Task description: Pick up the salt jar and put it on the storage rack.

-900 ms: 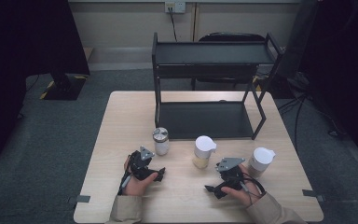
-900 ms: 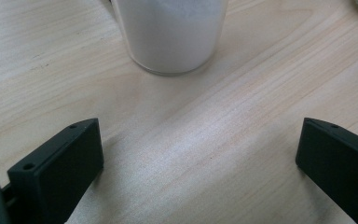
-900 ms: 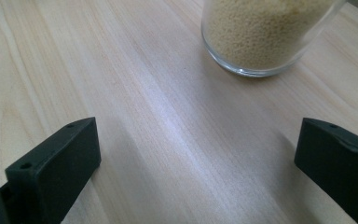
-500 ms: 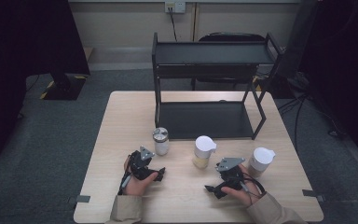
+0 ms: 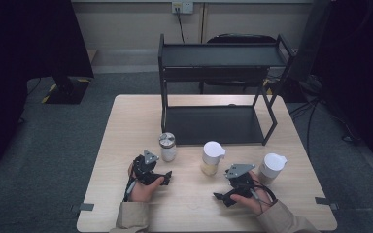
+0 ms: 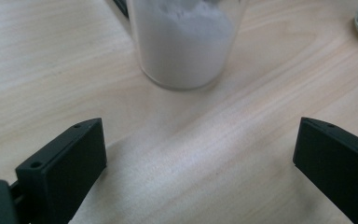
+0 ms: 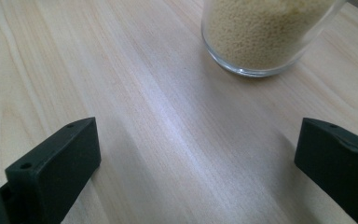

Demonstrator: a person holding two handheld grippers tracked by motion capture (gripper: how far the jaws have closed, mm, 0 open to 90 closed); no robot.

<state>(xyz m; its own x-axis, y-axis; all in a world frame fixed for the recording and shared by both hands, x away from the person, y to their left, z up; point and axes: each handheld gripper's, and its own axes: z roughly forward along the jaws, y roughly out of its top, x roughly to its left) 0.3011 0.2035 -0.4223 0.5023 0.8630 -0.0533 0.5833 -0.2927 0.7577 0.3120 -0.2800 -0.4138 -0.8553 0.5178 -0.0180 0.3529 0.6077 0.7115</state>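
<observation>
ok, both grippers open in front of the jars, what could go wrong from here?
1. The left gripper faces the jar of white powder, which stands off-centre toward its left jaw; going straight in could nudge or tip it.
2. The grain jar is smooth glass, off-centre too; a low pinch may slip.
3. The shelf rack stands right behind the jars, so a pushed jar could knock into its frame.
</observation>
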